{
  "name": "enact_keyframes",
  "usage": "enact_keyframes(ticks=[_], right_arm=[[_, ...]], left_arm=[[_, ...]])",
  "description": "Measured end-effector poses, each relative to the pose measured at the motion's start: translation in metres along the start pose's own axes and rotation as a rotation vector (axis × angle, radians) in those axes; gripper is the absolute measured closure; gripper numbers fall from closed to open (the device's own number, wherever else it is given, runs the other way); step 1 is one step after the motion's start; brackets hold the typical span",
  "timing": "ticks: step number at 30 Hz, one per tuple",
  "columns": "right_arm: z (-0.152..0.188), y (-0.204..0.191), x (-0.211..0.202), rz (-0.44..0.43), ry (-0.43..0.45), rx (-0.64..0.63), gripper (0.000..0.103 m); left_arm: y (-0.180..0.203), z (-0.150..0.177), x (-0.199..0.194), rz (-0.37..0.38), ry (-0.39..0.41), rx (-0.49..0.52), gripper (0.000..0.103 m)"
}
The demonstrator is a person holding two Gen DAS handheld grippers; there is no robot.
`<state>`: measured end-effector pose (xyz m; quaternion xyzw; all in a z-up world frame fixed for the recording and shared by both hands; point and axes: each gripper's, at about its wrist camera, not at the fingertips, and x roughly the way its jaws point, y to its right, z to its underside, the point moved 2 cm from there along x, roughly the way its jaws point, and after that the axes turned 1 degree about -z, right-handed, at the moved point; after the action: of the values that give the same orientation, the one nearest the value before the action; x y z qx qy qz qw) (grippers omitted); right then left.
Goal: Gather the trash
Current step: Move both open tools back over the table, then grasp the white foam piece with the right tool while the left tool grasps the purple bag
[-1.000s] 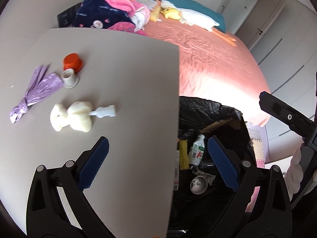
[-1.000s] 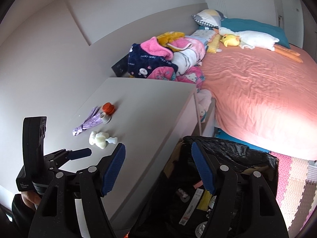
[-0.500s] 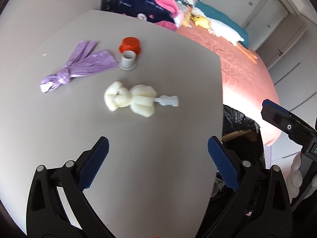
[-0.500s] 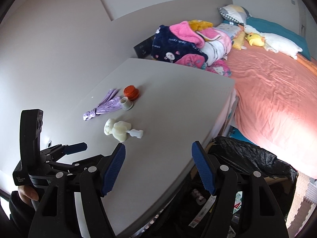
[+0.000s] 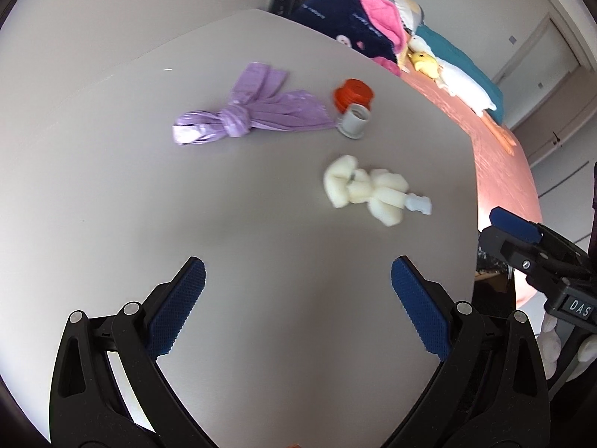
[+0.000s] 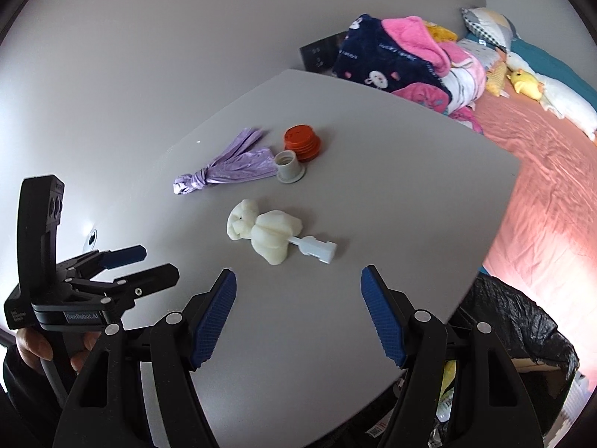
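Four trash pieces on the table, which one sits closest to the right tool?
The cream sponge brush head, lying just ahead of the right tool. The purple knotted bag, grey cap and orange cap lie farther back.

Open tabletop in front, clutter farther back

The table (image 5: pixel 112 205) lies bare ahead of both grippers. Farther on, a cream sponge brush (image 6: pixel 266 233), a grey cap (image 6: pixel 288 166), an orange lid (image 6: pixel 302 142) and a knotted purple bag (image 5: pixel 246 115) cluster together. What seems a black-lined bin (image 6: pixel 522 321) stands off the right edge.
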<state>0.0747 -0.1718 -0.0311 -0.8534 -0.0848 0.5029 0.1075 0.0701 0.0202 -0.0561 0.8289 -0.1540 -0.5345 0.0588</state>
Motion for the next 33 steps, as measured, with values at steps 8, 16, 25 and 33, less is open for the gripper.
enact_keyframes(ticks=[8, 16, 25, 33], right_arm=[[-0.010, -0.020, 0.037, -0.005, -0.063, -0.071, 0.033], [-0.016, -0.032, 0.075, 0.036, -0.111, -0.175, 0.033], [-0.027, -0.039, 0.103, 0.064, -0.125, -0.254, 0.033], [-0.031, -0.045, 0.103, 0.091, -0.093, -0.290, 0.066]], left_arm=[[-0.028, -0.009, 0.003, -0.021, 0.017, -0.044, 0.007], [-0.047, -0.023, 0.007, -0.039, 0.030, -0.051, 0.007], [-0.053, -0.054, 0.019, -0.052, 0.029, 0.019, 0.007], [-0.048, -0.078, 0.042, -0.049, 0.013, 0.083, 0.007]])
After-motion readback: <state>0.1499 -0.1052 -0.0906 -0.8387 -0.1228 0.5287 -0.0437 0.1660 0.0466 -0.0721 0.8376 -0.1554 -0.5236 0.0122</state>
